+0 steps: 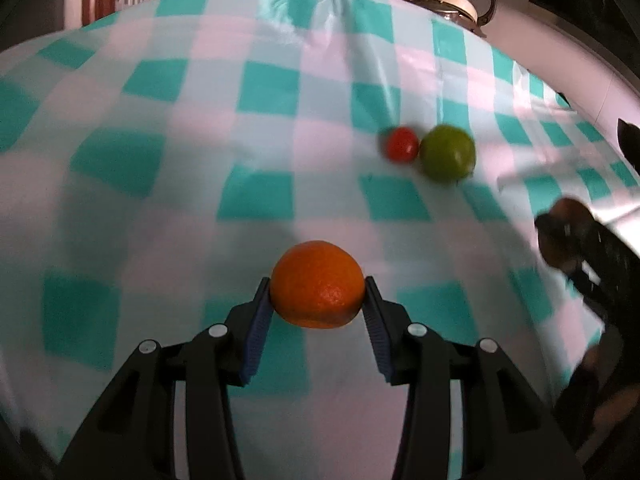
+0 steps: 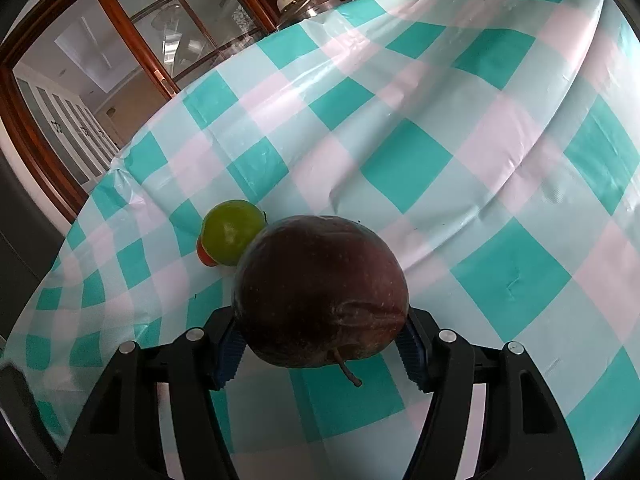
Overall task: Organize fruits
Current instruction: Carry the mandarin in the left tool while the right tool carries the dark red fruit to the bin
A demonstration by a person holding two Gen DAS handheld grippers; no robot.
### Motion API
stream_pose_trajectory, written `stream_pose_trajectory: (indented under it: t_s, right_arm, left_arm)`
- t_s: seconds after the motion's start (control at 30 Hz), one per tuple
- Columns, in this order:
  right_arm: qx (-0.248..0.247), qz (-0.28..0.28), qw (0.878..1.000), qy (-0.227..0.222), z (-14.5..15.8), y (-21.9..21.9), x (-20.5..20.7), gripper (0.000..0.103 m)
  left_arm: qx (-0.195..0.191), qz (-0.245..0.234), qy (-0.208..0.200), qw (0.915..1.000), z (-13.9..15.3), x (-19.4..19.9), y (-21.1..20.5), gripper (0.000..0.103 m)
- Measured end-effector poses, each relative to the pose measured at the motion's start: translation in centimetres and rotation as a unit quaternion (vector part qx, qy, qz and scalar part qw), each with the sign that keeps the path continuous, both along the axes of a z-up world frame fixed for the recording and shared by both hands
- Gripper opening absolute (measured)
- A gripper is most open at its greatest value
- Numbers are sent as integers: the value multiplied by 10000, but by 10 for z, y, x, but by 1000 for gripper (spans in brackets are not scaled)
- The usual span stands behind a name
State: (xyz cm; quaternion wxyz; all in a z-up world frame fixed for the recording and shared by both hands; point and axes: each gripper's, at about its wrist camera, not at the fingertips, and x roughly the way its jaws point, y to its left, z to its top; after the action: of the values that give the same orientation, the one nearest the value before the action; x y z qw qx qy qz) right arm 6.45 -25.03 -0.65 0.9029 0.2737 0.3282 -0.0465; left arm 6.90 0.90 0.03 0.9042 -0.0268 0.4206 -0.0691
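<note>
Bench [image 2: 500, 128] covered by a teal, white and pale pink checked cloth, creased in places. Beyond its far edge: wood-framed glass doors [image 2: 132, 52] and a cream-lidded cooker-type appliance [image 1: 450, 0], well apart from the fruit.

Right hand-held gripper [image 2: 322, 344]: jaws partway open, clamped on a large dark red apple [image 2: 320, 292], blue ribbed pads pressing both flanks, stem pointing toward the camera. The apple fills the middle of the right wrist view and hides the cloth directly ahead. Just past it to the left, a green round fruit [image 2: 232, 232] sits on the cloth, with a small red fruit [image 2: 205, 257] peeking out behind it, mostly hidden.

Left hand-held gripper [image 1: 318, 300]: jaws narrow, closed on an orange [image 1: 318, 284], pads touching both sides; fruit sits at the fingertips, appears lifted off the cloth. Left wrist view is motion-blurred. Ahead and to the right, green fruit [image 1: 448, 154] and small red fruit [image 1: 402, 144] lie touching or nearly so, well apart from the orange. Nothing between. At the right edge, a dark blurred shape, probably the other gripper with the apple; cannot tell.
</note>
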Motion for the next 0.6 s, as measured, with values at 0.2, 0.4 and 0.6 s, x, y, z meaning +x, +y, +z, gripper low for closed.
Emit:
stream_pose_trajectory:
  t_s: [0.2, 0.4, 0.6]
  right_arm:
    - [-6, 41, 10000, -3, 0, 2, 1, 63]
    - [37, 42, 10000, -32, -1, 2, 1, 63]
    - [95, 99, 9999, -80, -2, 2, 2, 63]
  left_arm:
    - [5, -4, -12, 10000, -1, -19, 8, 45]
    - [-12, -95, -30, 9999, -1, -16, 4, 45]
    - [-103, -117, -6, 9999, -1, -15, 4, 45]
